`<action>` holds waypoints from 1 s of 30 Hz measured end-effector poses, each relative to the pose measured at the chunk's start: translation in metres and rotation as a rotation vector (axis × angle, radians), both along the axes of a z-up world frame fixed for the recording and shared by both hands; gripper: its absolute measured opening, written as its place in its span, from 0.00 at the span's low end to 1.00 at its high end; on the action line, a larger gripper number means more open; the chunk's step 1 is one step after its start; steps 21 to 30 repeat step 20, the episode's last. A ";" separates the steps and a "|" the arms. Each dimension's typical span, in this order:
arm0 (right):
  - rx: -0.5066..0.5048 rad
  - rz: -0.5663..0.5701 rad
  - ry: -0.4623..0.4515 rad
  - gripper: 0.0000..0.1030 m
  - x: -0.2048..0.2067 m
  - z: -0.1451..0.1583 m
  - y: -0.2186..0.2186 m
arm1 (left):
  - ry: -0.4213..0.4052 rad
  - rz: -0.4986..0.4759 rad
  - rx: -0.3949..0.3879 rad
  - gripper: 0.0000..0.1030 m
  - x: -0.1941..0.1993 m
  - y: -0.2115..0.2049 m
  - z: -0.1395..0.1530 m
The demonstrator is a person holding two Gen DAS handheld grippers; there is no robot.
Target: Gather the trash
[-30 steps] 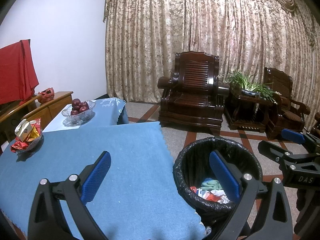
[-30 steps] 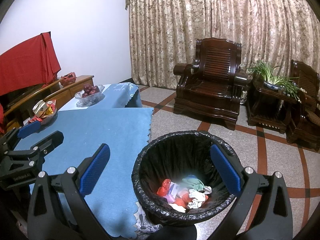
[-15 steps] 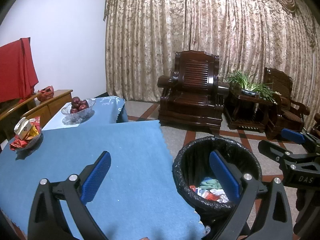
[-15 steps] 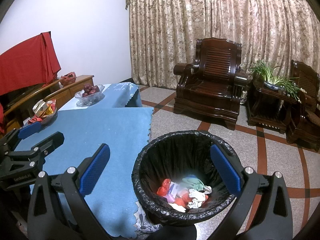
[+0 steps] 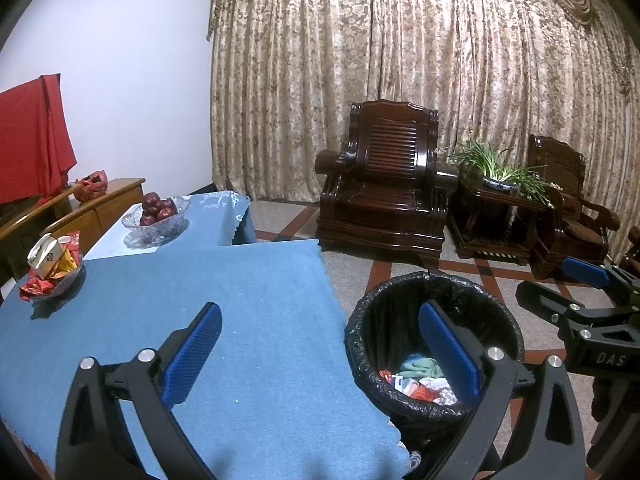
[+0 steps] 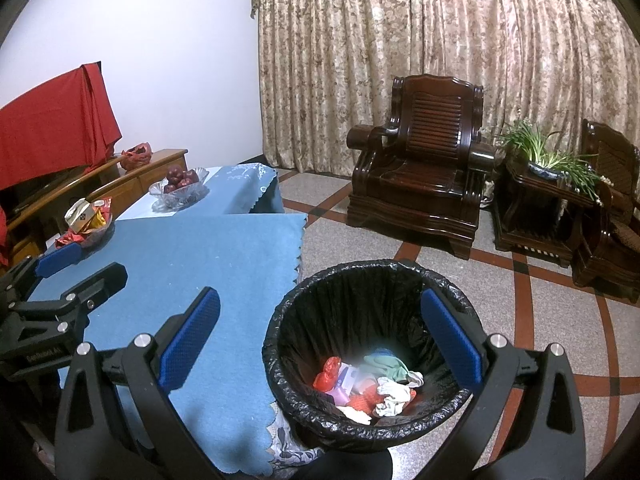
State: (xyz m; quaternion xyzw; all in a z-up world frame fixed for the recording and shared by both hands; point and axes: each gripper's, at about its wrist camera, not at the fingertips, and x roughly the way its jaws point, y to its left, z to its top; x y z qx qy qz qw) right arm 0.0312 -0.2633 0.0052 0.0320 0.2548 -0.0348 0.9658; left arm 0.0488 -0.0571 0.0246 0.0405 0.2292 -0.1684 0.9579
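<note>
A black-lined trash bin (image 6: 344,292) (image 5: 404,296) stands on the floor beside the blue-clothed table (image 5: 224,300) (image 6: 224,264). Crumpled wrappers and a green rag, the trash (image 6: 372,384) (image 5: 420,378), lie at its bottom. My right gripper (image 6: 320,340) hovers open over the bin's near rim, nothing between its blue pads. My left gripper (image 5: 320,344) is open too, straddling the table's right edge and the bin, empty. Each gripper shows at the edge of the other's view: the right gripper (image 5: 580,292), the left gripper (image 6: 64,276).
A glass bowl of red fruit (image 5: 158,216) and a dish of snack packets (image 5: 52,268) sit at the table's far left. Dark wooden armchairs (image 5: 388,196) and a plant stand (image 5: 496,208) line the curtain. A wooden sideboard (image 6: 100,184) with red cloth runs along the left wall.
The left wrist view has shifted slightly, with the table things sliding a little left and down. Both grippers stay open and empty; the right view is nearly unchanged.
</note>
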 end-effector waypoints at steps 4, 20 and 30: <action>0.000 0.001 0.003 0.95 0.001 -0.001 0.000 | -0.005 0.001 0.003 0.94 0.000 -0.001 0.000; 0.001 0.002 0.006 0.95 0.000 -0.006 0.001 | 0.014 0.006 0.001 0.94 -0.007 -0.001 -0.009; 0.001 0.002 0.006 0.95 0.000 -0.006 0.001 | 0.014 0.006 0.001 0.94 -0.007 -0.001 -0.009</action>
